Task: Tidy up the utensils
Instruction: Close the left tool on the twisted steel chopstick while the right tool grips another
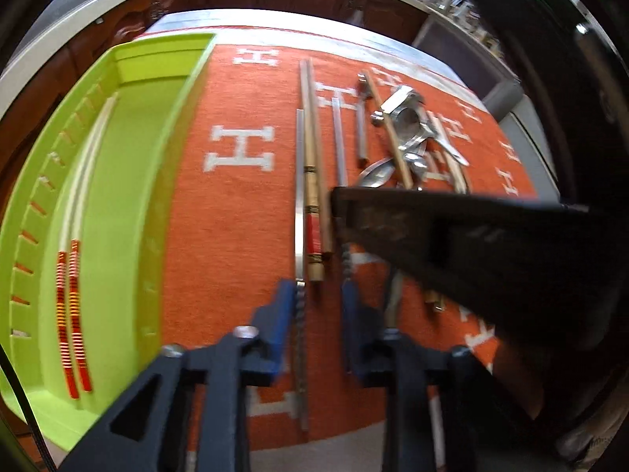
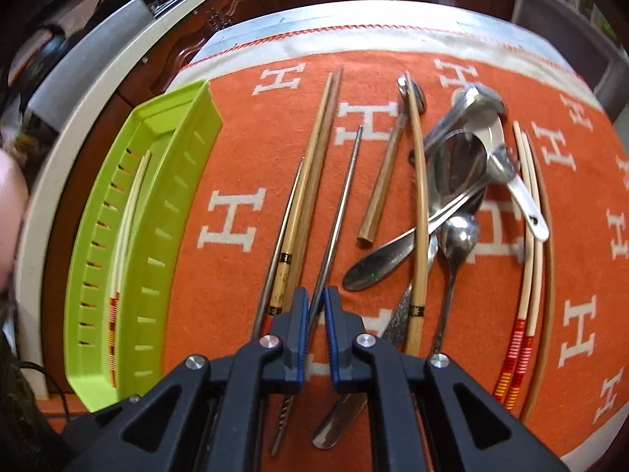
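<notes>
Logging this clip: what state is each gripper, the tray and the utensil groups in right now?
Left gripper: open, above chopsticks.
Right gripper: shut on metal chopstick.
Green tray: holds one white chopstick pair.
Spoon pile: tangled, unsorted on the orange cloth.

White "H" letters pattern the orange cloth (image 2: 243,165).

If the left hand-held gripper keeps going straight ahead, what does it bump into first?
Probably the metal chopstick lying lengthwise by its left finger, or the wooden chopsticks just ahead between its open fingers. Depth is unclear; the left hand-held gripper may pass above them.
</notes>
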Tool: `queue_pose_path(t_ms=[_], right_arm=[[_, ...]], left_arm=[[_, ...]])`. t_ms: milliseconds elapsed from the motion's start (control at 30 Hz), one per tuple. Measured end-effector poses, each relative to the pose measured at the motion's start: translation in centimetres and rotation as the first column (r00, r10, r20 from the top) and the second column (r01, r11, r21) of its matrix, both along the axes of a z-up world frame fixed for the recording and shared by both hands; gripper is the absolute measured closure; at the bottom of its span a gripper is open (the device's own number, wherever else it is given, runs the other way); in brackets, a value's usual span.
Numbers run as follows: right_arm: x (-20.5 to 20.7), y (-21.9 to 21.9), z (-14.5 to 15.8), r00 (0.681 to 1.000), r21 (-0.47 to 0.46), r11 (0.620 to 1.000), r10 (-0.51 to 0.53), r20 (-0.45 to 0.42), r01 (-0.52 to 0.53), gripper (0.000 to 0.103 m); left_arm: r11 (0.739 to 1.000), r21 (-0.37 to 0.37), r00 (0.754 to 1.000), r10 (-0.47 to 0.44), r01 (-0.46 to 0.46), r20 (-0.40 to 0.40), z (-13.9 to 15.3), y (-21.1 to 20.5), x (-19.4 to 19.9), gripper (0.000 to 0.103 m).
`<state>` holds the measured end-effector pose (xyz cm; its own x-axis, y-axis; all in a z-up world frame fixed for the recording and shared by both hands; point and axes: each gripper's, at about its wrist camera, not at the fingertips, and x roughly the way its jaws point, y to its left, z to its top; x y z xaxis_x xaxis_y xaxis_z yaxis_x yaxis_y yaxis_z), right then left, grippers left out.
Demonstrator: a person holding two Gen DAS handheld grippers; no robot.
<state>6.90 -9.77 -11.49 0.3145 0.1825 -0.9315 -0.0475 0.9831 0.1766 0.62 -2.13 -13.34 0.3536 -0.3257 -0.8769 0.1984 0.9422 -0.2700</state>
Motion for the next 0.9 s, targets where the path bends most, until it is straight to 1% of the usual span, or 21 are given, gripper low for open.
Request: queue_pose_path(t_ms=[33,100,167,233,333,433,467,533,600,667,733,800,867,900], right_arm=[[-0.1,0.0,0.0,1.000,0.001,1.000,0.003,0.002,-0.003,0.095],[-0.2,-0.7,-0.1,1.000,0.032,0.999,-0.002,-0.010,0.002,0.097],[-0.4,-1.5,0.0,1.000,0.068,0.998,-0.007,-0.016,0.008,0.098],[-0.8,-2.3,0.1,1.000,0.100,0.995,-0.004,-0.010,0.005,0.098],[-1.5,-3.1,0.2,1.000,0.140,0.990,0.001,-0.004,0.000,0.098],[-1.9,-3.7,0.2,1.000,0.155,0.988,0.001,0.000,-0.001,0.098],[-2.0,-3.9,0.1,1.000,0.161,0.987,-0.001,-0.001,0.001,0.098],[-2.0,-4.1,0.0,1.000,0.177,0.984,-0.002,-0.002,0.002,0.098],[-2.0,-4.2,0.0,1.000,0.187,0.982,0.000,-0.001,0.001,0.098],[-1.9,-4.2,-0.1,1.000,0.196,0.981,0.004,-0.004,-0.003,0.098],[-1.9,-4.1,-0.2,1.000,0.202,0.979,0.007,-0.006,-0.005,0.098],[-1.7,-3.9,-0.2,1.000,0.204,0.979,0.012,-0.005,-0.010,0.098],[-2.0,-4.1,-0.2,1.000,0.210,0.978,0.014,-0.008,-0.012,0.098],[-1.9,-4.0,-0.3,1.000,0.214,0.977,0.015,-0.009,-0.013,0.098]], left_arm=[[1.000,0.010,1.000,-0.016,0.016,0.006,0.1,-0.4,-0.1,0.061],[0.999,0.022,1.000,-0.028,0.027,0.013,0.3,-0.7,-0.1,0.057],[0.999,0.034,0.999,-0.035,0.035,0.015,0.3,-0.9,-0.2,0.057],[0.999,0.030,0.999,-0.037,0.036,0.010,0.3,-0.7,-0.1,0.057],[1.000,-0.012,1.000,-0.028,0.028,-0.006,0.2,-0.1,0.0,0.057],[0.998,-0.058,0.999,-0.012,0.010,-0.031,0.1,0.6,0.0,0.057],[0.998,-0.062,0.999,-0.006,0.004,-0.035,0.1,0.8,0.0,0.059],[0.999,-0.044,0.999,0.008,-0.009,-0.034,0.1,1.0,-0.1,0.072],[0.999,-0.033,0.999,0.024,-0.025,-0.035,0.1,1.3,-0.2,0.077],[0.999,-0.028,0.999,0.034,-0.035,-0.039,0.0,1.4,-0.2,0.078],[1.000,0.009,0.999,0.030,-0.030,-0.028,0.0,0.8,-0.2,0.078],[0.998,0.069,1.000,0.016,-0.016,-0.006,0.0,-0.2,-0.4,0.078],[0.991,0.135,1.000,0.006,-0.008,0.018,0.0,-1.0,-0.6,0.086],[0.984,0.177,1.000,0.005,-0.010,0.031,0.0,-1.3,-0.7,0.097]])
